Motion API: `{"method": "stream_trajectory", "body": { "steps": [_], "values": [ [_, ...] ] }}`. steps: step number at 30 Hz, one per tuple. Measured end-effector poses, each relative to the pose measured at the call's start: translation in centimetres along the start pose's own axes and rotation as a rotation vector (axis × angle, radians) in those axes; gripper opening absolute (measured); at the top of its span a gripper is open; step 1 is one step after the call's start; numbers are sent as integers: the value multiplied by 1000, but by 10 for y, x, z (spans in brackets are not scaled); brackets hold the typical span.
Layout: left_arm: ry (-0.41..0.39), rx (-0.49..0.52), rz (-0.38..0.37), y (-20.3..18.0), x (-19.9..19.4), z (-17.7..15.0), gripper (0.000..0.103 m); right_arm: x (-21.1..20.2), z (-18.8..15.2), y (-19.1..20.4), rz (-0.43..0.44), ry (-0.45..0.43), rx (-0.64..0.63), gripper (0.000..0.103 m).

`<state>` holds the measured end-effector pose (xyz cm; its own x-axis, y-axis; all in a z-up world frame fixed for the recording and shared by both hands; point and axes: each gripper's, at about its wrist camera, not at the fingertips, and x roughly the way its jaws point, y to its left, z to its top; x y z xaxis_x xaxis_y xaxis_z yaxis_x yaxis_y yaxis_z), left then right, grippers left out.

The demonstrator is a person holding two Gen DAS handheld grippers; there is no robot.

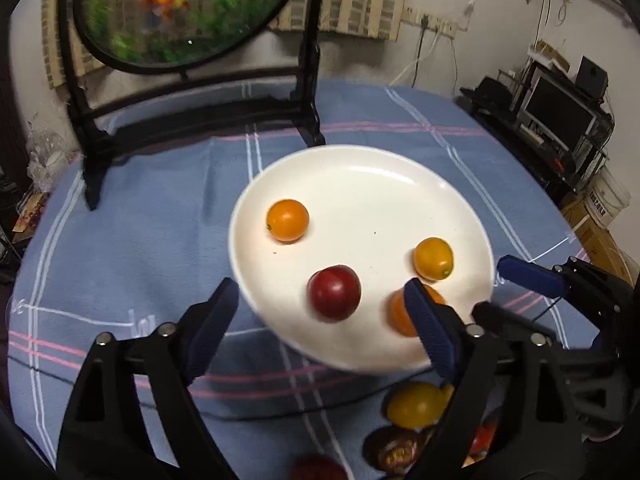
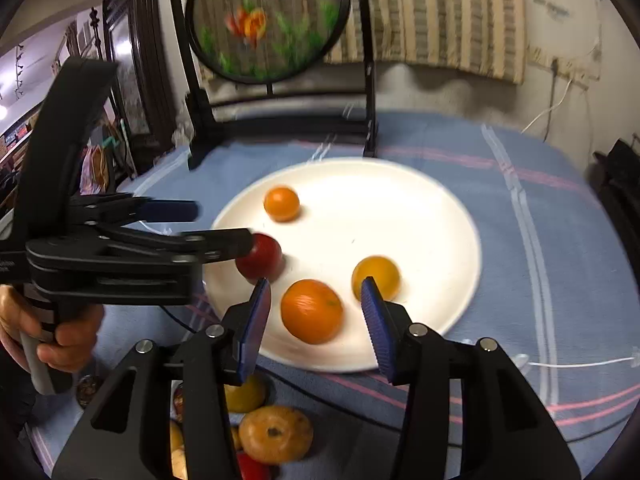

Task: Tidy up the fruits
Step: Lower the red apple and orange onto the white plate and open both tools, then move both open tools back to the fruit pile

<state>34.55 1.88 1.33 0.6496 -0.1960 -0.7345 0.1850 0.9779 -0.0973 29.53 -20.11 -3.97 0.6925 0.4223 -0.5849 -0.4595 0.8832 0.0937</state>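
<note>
Fruits are partly on the white plate (image 2: 436, 216) already, and the large orange (image 2: 311, 311) sits betw. the two blue pads of the right gripper (image 2: 316, 320), near the plate's front rim. Its jaws stand wide, wider than the orange, and I see no contact with the pads, so it holds nothing; probably the fruit lies free there, though if it is being set down or about to be taken I cannot tell. The left gripper (image 1: 316, 308) is also spread wide and empty, with the red fruit (image 1: 334, 293), maybe a plum or small apple, lying betw. its fingers on the plate w/o touching them. Further out on the plate lie two small orange citrus, one (image 1: 288, 220) toward the far left and one (image 1: 433, 259) on the right side; all four are spaced apart, prob. so each can be gripped alone. In front of the plate, on the blue checked tablecloth (image 2: 540, 200), more fruits wait in a pile: a yellow one (image 1: 416, 405) and a flat orange persimmon-like one (image 2: 276, 433). Behind stands a round goldfish screen on a black stand (image 1: 188, 8).
</note>
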Motion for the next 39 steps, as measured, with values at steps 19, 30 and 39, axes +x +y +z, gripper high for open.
{"method": "stream_trajectory", "body": {
  "steps": [19, 30, 39],
  "values": [
    [-155, -153, 46, 28, -126, -193, 100, -64, -108, 0, 84, 40, 174, 52],
    [-107, -115, 57, 24, -114, -193, 100, -57, -115, 4, 37, 76, 163, 52],
    [-87, -112, 72, 23, -109, -192, 100, -47, -116, 8, 37, 122, 142, 52]
  ]
}}
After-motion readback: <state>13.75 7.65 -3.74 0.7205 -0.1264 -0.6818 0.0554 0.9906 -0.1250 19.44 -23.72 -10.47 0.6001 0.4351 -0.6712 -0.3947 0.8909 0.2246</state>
